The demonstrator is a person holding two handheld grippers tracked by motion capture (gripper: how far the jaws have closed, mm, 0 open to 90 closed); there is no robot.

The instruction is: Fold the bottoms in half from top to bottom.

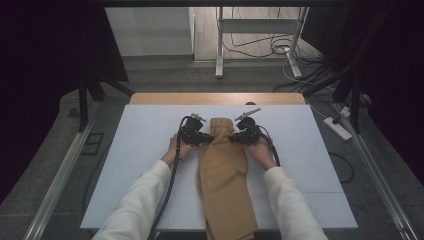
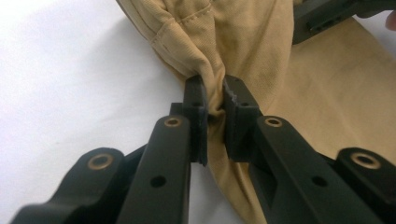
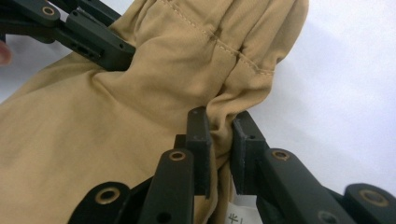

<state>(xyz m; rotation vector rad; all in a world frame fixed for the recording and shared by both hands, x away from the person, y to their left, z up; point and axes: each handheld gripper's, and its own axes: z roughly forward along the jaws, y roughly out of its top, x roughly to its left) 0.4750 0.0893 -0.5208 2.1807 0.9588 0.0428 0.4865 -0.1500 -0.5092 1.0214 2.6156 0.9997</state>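
A tan cloth garment (image 1: 223, 175) lies lengthwise down the middle of the white table top (image 1: 140, 150), its near end hanging over the front edge. My left gripper (image 1: 206, 138) is shut on a bunched fold at the garment's left edge near the far end; in the left gripper view the tan cloth (image 2: 243, 51) is pinched between the left gripper (image 2: 215, 93) jaws. My right gripper (image 1: 235, 138) is shut on the opposite right edge, and the right gripper (image 3: 220, 122) view shows a stitched hem of the tan cloth (image 3: 140, 107) squeezed between its jaws. A white label (image 3: 238, 215) peeks out below.
A wooden strip (image 1: 217, 98) runs along the table's far edge. Beyond it stand a metal desk frame (image 1: 260, 30) and loose cables (image 1: 300, 55) on the floor. A power strip (image 1: 337, 127) lies on the floor to the right. Dark curtains flank both sides.
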